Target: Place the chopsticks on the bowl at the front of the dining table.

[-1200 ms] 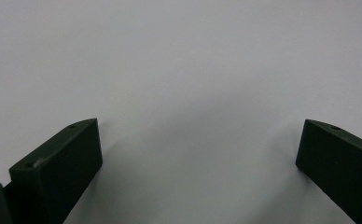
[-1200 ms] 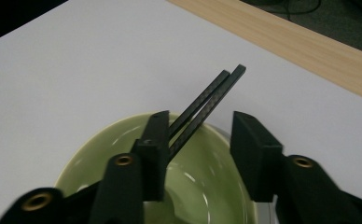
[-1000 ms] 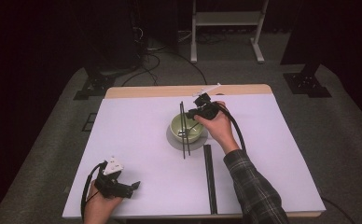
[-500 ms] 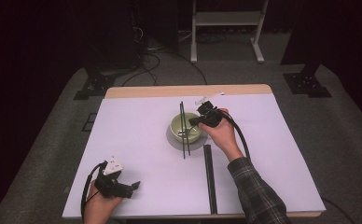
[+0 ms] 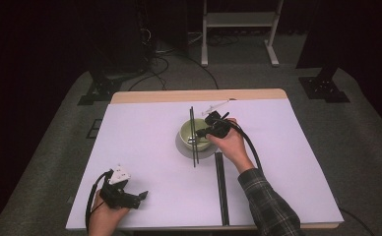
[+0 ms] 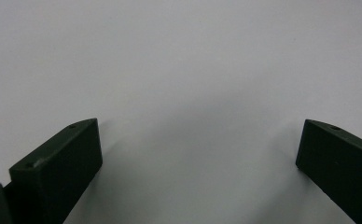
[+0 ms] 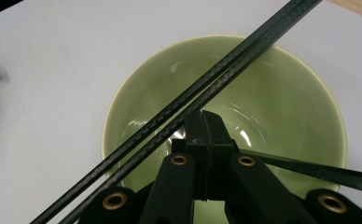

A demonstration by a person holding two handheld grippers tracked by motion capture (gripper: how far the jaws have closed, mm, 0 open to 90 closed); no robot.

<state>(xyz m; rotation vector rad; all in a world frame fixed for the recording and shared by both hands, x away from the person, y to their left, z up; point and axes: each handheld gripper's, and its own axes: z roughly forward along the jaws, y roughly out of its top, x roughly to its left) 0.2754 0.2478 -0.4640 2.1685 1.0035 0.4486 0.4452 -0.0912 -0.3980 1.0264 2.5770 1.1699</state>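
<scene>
The green bowl [image 5: 195, 135] sat mid-table with two black chopsticks [image 5: 193, 132] laid across its rim. The right gripper [image 7: 202, 122] hovered over them, jaws pressed together on nothing, probably just after setting them down. The left gripper [image 5: 139, 196] rested spread wide on the white table [image 5: 140, 132].

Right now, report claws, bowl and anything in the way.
Left claw open, idle on table. Right claw shut over green bowl, tips at two black rods across its rim. Black strip on table beside bowl.
</scene>
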